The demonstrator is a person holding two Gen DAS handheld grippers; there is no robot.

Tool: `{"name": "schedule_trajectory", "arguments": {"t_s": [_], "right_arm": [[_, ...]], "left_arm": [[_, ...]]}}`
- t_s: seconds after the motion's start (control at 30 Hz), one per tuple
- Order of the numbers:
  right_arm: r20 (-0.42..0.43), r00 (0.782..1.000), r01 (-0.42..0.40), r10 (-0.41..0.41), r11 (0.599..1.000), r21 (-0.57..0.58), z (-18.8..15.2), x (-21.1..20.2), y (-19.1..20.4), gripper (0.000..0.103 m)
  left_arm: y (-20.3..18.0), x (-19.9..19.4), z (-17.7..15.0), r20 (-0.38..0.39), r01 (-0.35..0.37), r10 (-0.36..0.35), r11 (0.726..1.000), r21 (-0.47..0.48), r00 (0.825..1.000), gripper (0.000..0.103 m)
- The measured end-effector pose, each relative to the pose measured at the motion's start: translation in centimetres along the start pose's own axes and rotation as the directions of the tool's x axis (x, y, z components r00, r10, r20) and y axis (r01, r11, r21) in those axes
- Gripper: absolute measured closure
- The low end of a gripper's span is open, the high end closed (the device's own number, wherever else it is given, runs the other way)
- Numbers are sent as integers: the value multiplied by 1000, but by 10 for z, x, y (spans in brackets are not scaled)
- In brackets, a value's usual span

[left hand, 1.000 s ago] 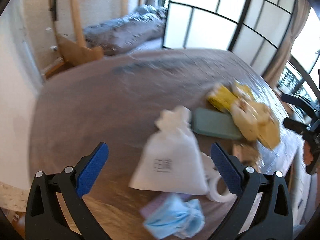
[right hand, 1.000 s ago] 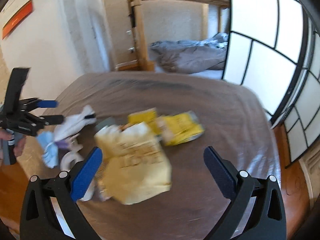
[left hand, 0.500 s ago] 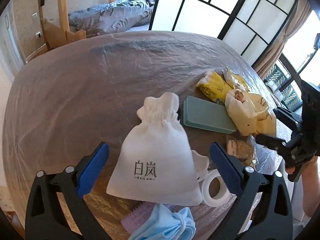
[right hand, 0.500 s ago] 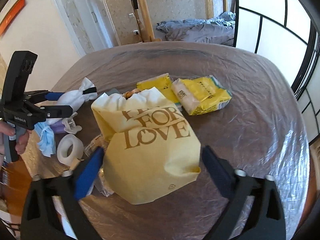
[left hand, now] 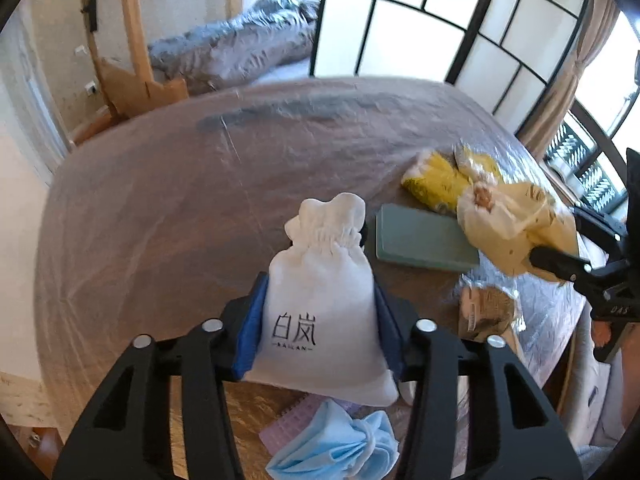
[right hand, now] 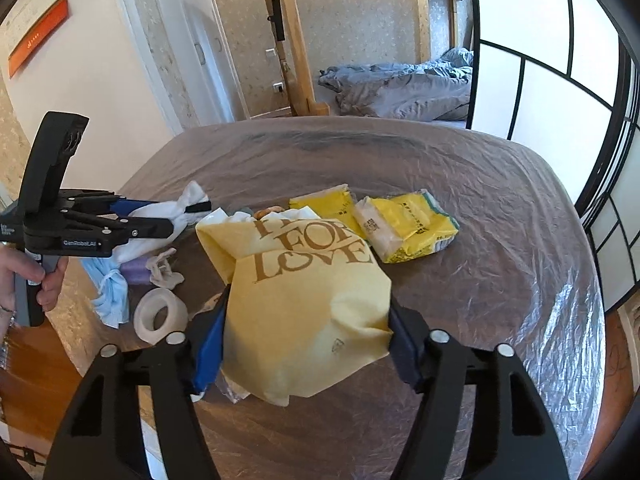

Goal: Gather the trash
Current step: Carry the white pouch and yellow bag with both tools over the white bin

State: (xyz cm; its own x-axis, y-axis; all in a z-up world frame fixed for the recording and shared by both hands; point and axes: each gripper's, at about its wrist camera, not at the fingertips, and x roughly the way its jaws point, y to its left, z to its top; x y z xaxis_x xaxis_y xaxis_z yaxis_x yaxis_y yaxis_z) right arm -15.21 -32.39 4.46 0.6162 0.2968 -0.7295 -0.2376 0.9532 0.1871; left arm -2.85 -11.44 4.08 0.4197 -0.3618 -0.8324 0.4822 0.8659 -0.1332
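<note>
A white drawstring pouch (left hand: pixel 320 256) with black lettering sits between the blue pads of my left gripper (left hand: pixel 320 300). The jaws are closing and both pads press its sides. From the right wrist view the left gripper (right hand: pixel 188 216) clamps the pouch (right hand: pixel 192 196) at the table's left side. A pale yellow bag (right hand: pixel 304 280) printed "FOR LOVE" sits in my right gripper (right hand: pixel 306 320). Those jaws are closing too, and the pads squeeze its lower half. The left wrist view shows the right gripper (left hand: pixel 556 236) on that bag (left hand: pixel 500 216).
The table (right hand: pixel 500 240) wears a clear plastic cover. On it lie two yellow tissue packs (right hand: pixel 408 224), a green flat case (left hand: pixel 424 238), a tape roll (right hand: pixel 160 316), a crumpled blue mask (left hand: pixel 340 448) and a clear wrapper (left hand: pixel 488 308). A bed stands beyond.
Both pairs of jaws have come in from wide open. The left pads now touch the white pouch, and the right pads now touch the yellow bag.
</note>
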Motion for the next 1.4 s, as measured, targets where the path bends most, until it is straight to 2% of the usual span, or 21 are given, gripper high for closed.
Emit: {"name": "schedule_trajectory", "arguments": {"t_s": [0.07, 0.2, 0.4, 0.57, 0.77, 1.03, 1.4], "right_arm": [[8, 1000, 0, 0, 1000, 12, 0, -3, -2, 39], [34, 999, -17, 16, 999, 35, 1, -13, -5, 40], [80, 997, -25, 22, 999, 46, -3, -36, -4, 40], [104, 994, -33, 30, 999, 32, -7, -57, 3, 40], [112, 992, -62, 61, 998, 8, -22, -81, 12, 40], [93, 991, -92, 94, 995, -28, -51, -103, 27, 40], [17, 999, -39, 38, 998, 51, -117, -114, 59, 40]], "left_arm": [[3, -7, 3, 24, 11, -10, 999, -32, 1000, 54], [-4, -16, 4, 47, -32, 32, 999, -13, 998, 54], [-24, -36, -2, 108, -36, 38, 999, -23, 993, 54], [-46, -61, -14, 169, -19, 25, 999, -36, 985, 54], [-67, -80, -38, 197, -32, 46, 997, -73, 979, 54], [-92, -99, -85, 207, -25, 54, 990, -137, 977, 54], [-118, -100, -150, 135, -2, 17, 994, -113, 991, 54]]}}
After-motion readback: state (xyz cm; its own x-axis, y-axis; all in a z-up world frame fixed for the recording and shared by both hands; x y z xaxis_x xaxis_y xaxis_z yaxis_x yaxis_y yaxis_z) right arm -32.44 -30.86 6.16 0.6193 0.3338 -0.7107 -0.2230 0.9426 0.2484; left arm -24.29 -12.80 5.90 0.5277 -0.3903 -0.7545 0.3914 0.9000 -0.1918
